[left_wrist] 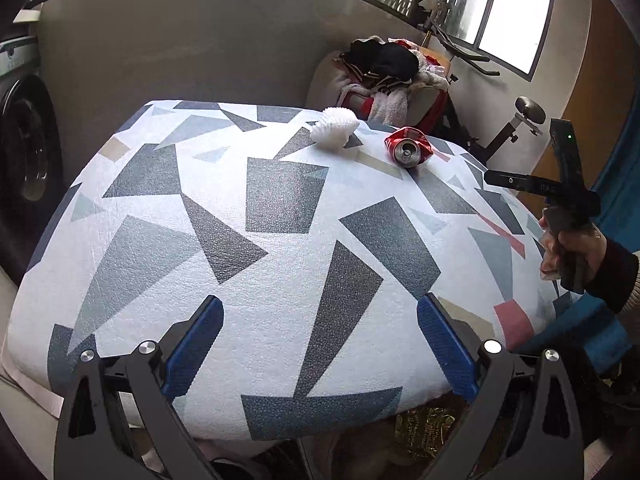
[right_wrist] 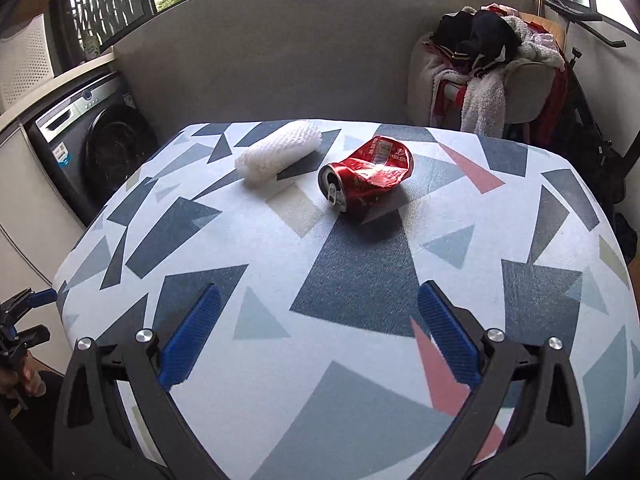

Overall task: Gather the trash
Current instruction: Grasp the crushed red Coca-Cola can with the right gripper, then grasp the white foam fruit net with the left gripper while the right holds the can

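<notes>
Your crushed red aluminium drink can (right_wrist: 366, 174) lies on its side in the far part of the table, its open top turned toward you. Just beside it, on its left and not touching, lies the white foam fruit net (right_wrist: 279, 155), rolled like a short tube. Both rest on the tablecloth with white ground and grey, blue and pink triangles (right_wrist: 360, 280), which covers the whole table; the near part of it is bare.

Your right gripper (right_wrist: 320, 336) hangs above the near edge with its blue pads wide apart, and nothing is between them. Your left gripper (left_wrist: 320, 346) is also spread wide and holds nothing; it is over the near left part of the cloth, well apart from both pieces of trash. In the left wrist view you see your right hand (left_wrist: 568, 248) around its tool at the right side.

Behind the table stands a grey partition wall (right_wrist: 280, 64). On the left is a dark front-loading washing machine (right_wrist: 100, 148), on the right a chair heaped with clothes (right_wrist: 492, 72), and windows above.
</notes>
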{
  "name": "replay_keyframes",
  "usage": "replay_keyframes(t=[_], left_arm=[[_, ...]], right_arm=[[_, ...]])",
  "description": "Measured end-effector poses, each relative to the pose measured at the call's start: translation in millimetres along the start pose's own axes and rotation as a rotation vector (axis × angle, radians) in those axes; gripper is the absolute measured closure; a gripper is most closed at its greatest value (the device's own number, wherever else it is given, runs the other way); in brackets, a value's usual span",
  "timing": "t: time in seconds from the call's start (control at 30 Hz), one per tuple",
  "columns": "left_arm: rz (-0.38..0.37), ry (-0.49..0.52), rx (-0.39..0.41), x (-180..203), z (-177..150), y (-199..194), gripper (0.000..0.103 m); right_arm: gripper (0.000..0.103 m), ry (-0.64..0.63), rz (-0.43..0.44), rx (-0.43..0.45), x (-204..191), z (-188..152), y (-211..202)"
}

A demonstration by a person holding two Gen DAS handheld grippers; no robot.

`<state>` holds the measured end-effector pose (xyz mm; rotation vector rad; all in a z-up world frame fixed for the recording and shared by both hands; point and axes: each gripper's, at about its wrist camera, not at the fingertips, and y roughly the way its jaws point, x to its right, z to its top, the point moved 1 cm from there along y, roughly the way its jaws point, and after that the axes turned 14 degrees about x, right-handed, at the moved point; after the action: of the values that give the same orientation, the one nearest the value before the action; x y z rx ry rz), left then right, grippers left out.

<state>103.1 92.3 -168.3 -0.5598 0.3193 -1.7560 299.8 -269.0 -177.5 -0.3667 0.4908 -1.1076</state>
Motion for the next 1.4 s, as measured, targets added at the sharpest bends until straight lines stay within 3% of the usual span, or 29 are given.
replay_keyframes(t=[0.3, 0.5, 0.6, 0.67, 0.77, 0.93, 1.17, 1.3, 1.37, 1.4], left_arm=[[0.002, 0.021, 0.006, -12, 42, 62, 0.008], [-0.021, 0.033, -0.012, -12, 59, 101, 0.008], [-0.038, 0.052, -0.013, -8, 69, 118, 0.008], [-0.051, 0.072, -0.012, -3, 77, 129, 0.008], [-0.076, 0.08, -0.023, 2, 88, 147, 0.008], [-0.119, 0.091, -0.033, 14, 112, 193, 0.008], [-0.084, 0.06, -0.098, 22, 141, 286, 0.008], [-0.083, -0.032, -0.105, 26, 152, 327, 0.014], [-0.046, -0.028, -0.151, 32, 151, 347, 0.014], [-0.03, -0.02, -0.182, 34, 150, 356, 0.021]], right_arm=[[0.008, 0.214, -0.042, -0.034, 76, 48, 121], [0.012, 0.241, -0.044, -0.112, 86, 55, 178], [0.028, 0.235, -0.02, -0.156, 80, 54, 192], [0.046, 0.224, 0.025, -0.143, 73, 55, 191], [0.058, 0.196, 0.082, -0.103, 66, 57, 178], [0.061, 0.195, 0.115, -0.054, 67, 59, 149], [0.061, 0.237, 0.102, 0.026, 85, 57, 104], [0.061, 0.273, 0.072, 0.055, 95, 45, 76], [0.061, 0.299, 0.07, 0.063, 99, 38, 63], [0.061, 0.308, 0.068, 0.062, 100, 35, 57]])
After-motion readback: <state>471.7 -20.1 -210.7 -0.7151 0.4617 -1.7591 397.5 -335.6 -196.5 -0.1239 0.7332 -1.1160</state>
